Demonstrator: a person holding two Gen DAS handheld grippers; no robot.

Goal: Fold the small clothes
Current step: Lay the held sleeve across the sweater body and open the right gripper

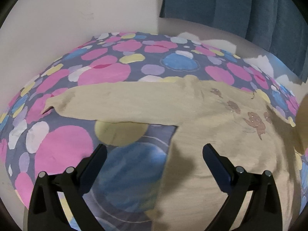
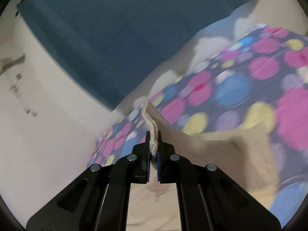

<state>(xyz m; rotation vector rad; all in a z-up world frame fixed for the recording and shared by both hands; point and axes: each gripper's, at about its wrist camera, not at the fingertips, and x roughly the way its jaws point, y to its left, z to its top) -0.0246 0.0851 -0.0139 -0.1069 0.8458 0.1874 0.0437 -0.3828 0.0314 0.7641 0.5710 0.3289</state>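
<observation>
Nearest, left view: left gripper (image 1: 155, 152) hovering with fingers spread wide, pinching nothing, above the seam between bare bedspread (image 1: 63, 150) and shirt body. Left finger (image 1: 96, 159) over a blue circle of the print, right finger (image 1: 213, 159) over beige cloth.

Below and beyond: beige long-sleeved shirt (image 1: 202, 154) lying on the spotted bedspread, body filling the lower right, one sleeve (image 1: 115, 104) stretching flat to the left, cuff ending short of the bed's left edge. Brown glittery print (image 1: 254, 123) showing on the chest. Right portion of the shirt lifting off the bed toward the frame edge.

Right view: right gripper (image 2: 153, 144) pressed together on a ribbed beige edge (image 2: 151, 123) of the shirt, cloth trailing down to the right, clear of the bedspread there.

Open room: bare bedspread lying left of and beyond the sleeve.

Farthest: pale wall (image 1: 77, 9) bounding the bed at the far left; teal curtain (image 1: 240, 5) hanging behind the far right corner, white patterned fabric (image 1: 219, 44) showing at that edge.
</observation>
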